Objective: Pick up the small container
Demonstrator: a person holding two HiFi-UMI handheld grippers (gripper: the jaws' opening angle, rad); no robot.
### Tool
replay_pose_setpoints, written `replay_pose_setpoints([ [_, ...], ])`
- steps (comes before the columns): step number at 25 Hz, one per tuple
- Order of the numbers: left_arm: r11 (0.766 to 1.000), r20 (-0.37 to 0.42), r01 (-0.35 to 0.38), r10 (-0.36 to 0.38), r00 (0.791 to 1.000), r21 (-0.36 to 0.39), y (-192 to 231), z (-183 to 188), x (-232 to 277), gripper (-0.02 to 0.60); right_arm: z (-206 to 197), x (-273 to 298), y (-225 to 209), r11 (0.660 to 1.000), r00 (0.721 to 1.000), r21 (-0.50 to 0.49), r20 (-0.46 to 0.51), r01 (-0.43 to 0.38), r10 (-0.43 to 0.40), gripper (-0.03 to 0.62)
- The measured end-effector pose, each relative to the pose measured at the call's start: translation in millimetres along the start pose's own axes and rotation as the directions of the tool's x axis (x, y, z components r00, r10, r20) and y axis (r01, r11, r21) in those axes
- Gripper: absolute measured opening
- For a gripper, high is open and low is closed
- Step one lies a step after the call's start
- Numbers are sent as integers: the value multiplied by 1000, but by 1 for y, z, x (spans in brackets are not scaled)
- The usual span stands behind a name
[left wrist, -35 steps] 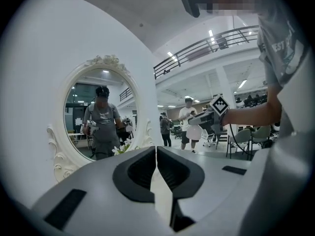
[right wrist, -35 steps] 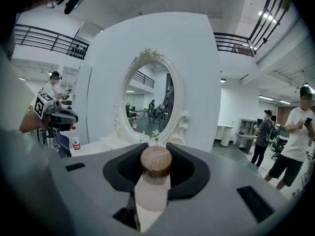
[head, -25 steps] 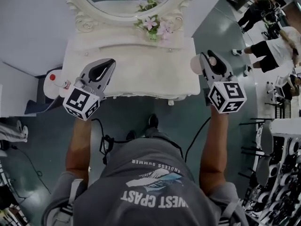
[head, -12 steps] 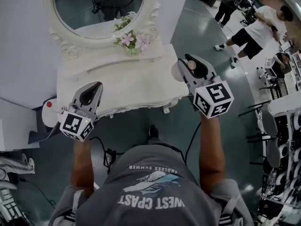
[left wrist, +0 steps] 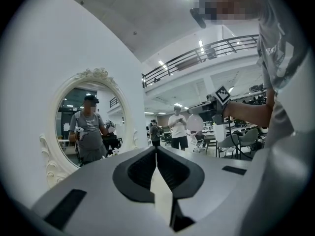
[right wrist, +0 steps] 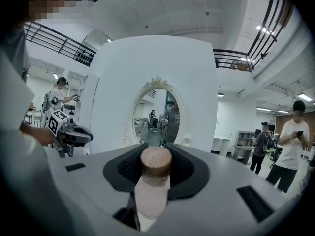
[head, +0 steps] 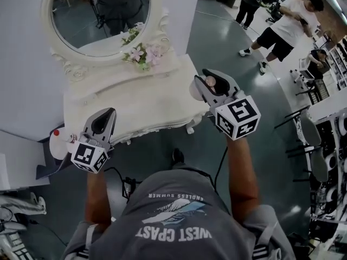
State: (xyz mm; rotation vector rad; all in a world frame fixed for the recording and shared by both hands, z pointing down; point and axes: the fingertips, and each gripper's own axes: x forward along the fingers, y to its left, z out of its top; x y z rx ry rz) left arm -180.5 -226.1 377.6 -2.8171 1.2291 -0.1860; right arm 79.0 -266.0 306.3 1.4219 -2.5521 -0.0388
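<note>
Raised slightly, right tool (head: 207, 84) clamps the small container (right wrist: 152, 188) between its jaws.

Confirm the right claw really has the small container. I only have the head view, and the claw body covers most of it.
Observer: Yes. In the right gripper view the small container stands between the right claw's jaws, with both pads pressed on its pale body just below the brown cap.
Operator: Anything in the left claw? From above I can't see between its jaws.
Observer: Nothing. In the left gripper view the left claw's jaws meet at the tips, with nothing between them.
</note>
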Motion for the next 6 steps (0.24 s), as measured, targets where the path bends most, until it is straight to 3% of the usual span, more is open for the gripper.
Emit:
replay_pose_setpoints([
  [6, 1000, -19, 5, -5, 1000, 0, -13, -7, -6, 23, -5, -10, 0, 1000, 1000, -1, -6, -3, 3, 133],
])
